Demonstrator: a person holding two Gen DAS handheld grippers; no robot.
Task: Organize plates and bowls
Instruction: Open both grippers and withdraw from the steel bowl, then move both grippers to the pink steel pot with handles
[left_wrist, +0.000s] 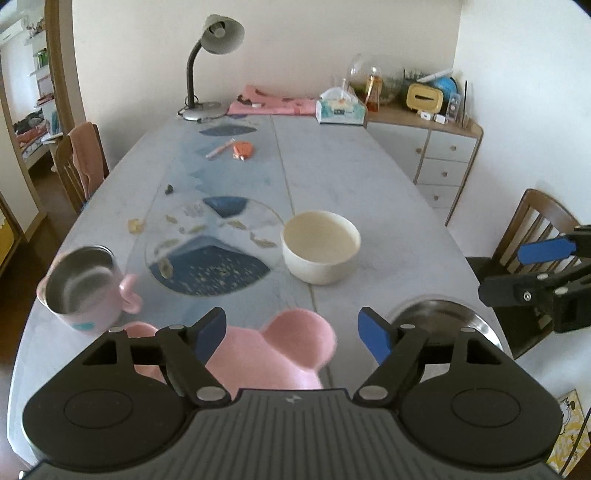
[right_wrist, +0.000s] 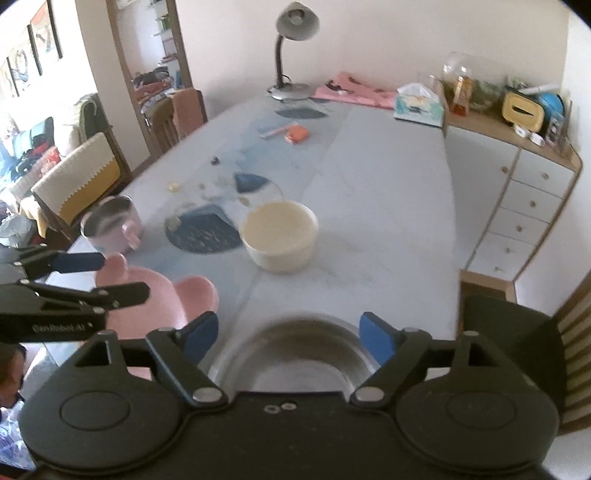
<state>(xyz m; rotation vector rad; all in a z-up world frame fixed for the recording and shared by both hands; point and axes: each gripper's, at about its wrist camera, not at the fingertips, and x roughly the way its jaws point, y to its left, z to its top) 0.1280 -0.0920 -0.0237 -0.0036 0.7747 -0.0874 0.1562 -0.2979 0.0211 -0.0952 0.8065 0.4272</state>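
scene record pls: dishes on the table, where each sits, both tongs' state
table: pale blue cloth
cream bowl: upright, mid-table
pink bear-shaped dish: near edge, below left tongs
steel bowl: near edge, below right tongs
pink steel-lined mug: left of pink dish
left tongs: open, nothing between pads
right tongs: open, nothing between pads

The left gripper has a black body with 2 round black discs at 7 and 5 o'clock, a ribbed grey centre panel bearing a small pale logo, silver pivot screws and 2 blue pads. The right gripper matches, with 2 small screws at centre.
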